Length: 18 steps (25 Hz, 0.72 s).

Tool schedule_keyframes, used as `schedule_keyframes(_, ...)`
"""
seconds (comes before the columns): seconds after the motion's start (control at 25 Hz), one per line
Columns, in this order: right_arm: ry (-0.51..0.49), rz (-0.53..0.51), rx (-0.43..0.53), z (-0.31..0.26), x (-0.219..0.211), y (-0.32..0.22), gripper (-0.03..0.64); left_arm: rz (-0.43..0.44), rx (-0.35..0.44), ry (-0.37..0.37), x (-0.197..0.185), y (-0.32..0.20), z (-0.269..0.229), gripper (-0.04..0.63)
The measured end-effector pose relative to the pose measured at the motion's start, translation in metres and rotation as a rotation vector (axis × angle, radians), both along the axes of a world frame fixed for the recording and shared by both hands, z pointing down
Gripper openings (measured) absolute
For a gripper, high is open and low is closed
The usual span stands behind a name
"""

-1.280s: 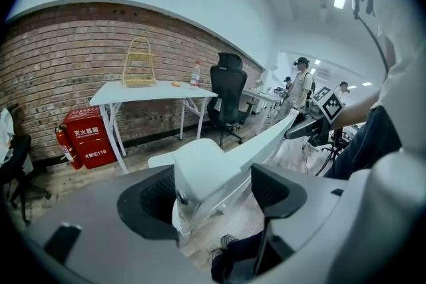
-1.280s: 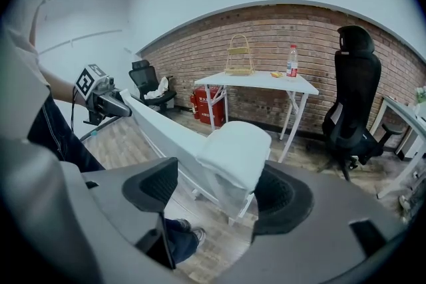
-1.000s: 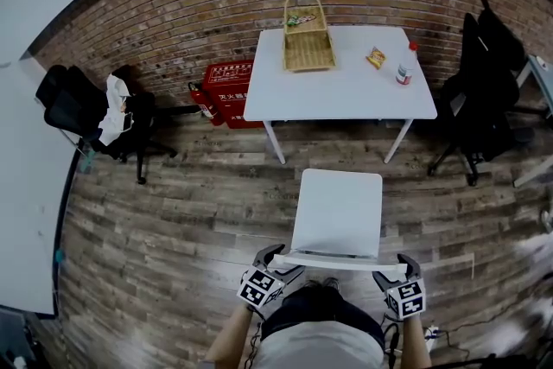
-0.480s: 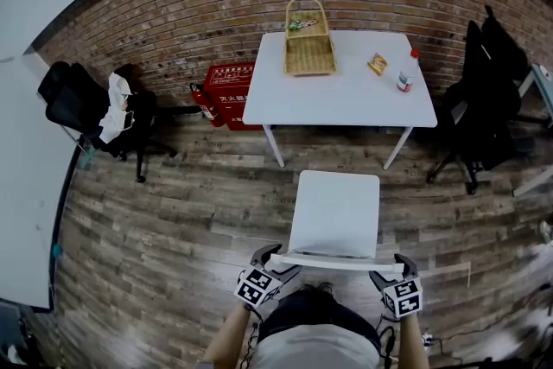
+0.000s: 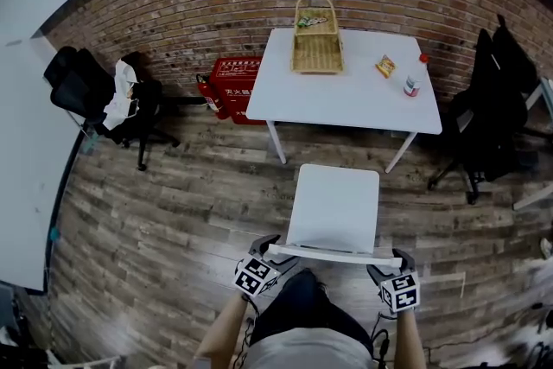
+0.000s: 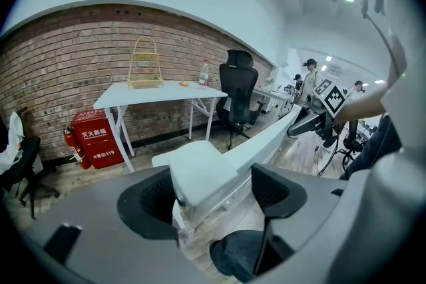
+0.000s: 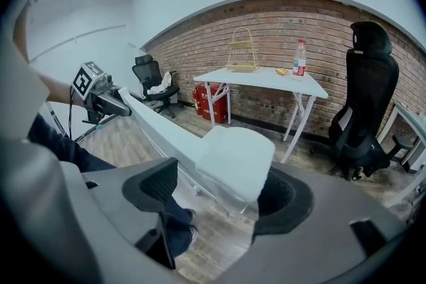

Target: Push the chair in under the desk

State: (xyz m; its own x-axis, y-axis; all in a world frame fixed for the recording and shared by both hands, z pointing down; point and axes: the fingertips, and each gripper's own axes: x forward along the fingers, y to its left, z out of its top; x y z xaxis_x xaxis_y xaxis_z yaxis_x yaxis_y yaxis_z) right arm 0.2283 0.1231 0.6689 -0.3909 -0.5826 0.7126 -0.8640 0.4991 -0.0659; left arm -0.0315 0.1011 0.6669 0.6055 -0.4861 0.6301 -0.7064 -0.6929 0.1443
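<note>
A white chair (image 5: 334, 207) stands on the wooden floor just short of the white desk (image 5: 346, 95), seat facing it. My left gripper (image 5: 268, 251) straddles the left end of the backrest's top rail (image 5: 333, 255), and my right gripper (image 5: 397, 261) straddles the right end. In the left gripper view the rail end (image 6: 200, 173) lies between the open jaws against the left pad (image 6: 156, 199), with a gap on the other side. In the right gripper view the rail end (image 7: 236, 156) rests against the right pad (image 7: 286, 199), jaws open.
On the desk are a wicker basket (image 5: 316, 39), a snack packet (image 5: 385, 66) and a bottle (image 5: 414, 78). A red box (image 5: 232, 85) sits left of the desk. Black office chairs stand at right (image 5: 492, 112) and left (image 5: 99, 99). Another white table (image 5: 22, 168) borders the left.
The chair and both grippers have moved forward. The gap between the seat's front edge and the desk has narrowed.
</note>
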Motion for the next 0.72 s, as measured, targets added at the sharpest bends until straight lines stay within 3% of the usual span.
schedule_keyframes(0.72, -0.011, -0.007, 0.027, 0.0, 0.0, -0.079, 0.357, -0.004, -0.013, -0.014, 0.001, -0.072, 0.001, 0.35)
